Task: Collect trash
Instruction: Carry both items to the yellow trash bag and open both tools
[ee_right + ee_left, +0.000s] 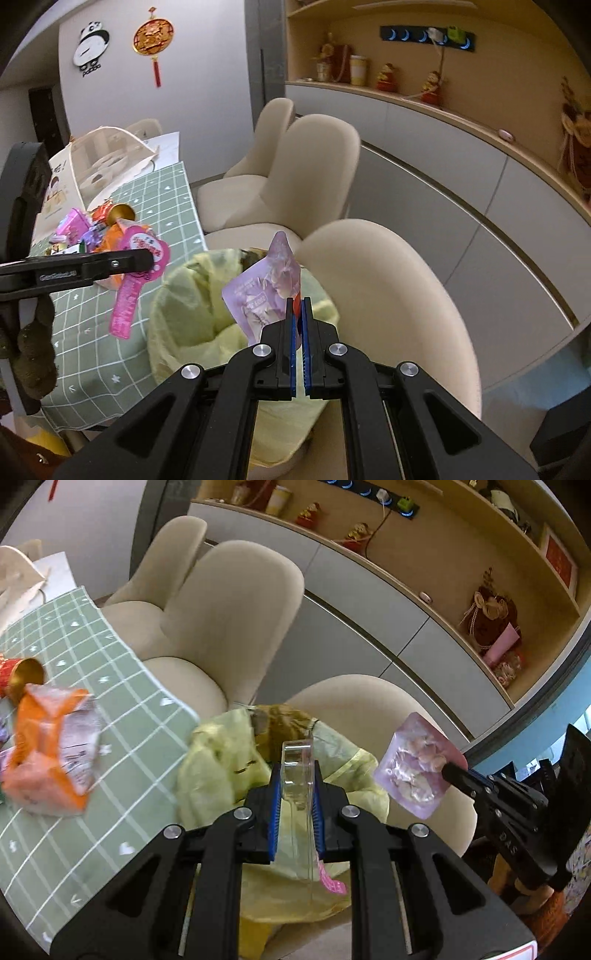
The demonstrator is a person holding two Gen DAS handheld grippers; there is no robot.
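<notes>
A trash bin lined with a yellow-green bag [221, 771] [192, 306] stands beside the table. My left gripper [297, 775] is shut on a clear plastic blister pack [297, 771] with a pink card backing [142, 266], held over the bin's rim. My right gripper [299, 306] is shut on a purple snack pouch [264, 291], which hangs above the bin; the pouch also shows in the left wrist view [417, 764]. More wrappers lie on the table: an orange packet [51, 753] and a heap of pink and purple ones [81, 229].
The table has a green checked cloth [122, 686] [162, 199]. A gold-rimmed red cup [22, 675] lies on it. Beige chairs [229, 620] [384, 295] stand close around the bin. A wooden model [107, 155] stands at the table's far end. Cabinets and shelves line the wall.
</notes>
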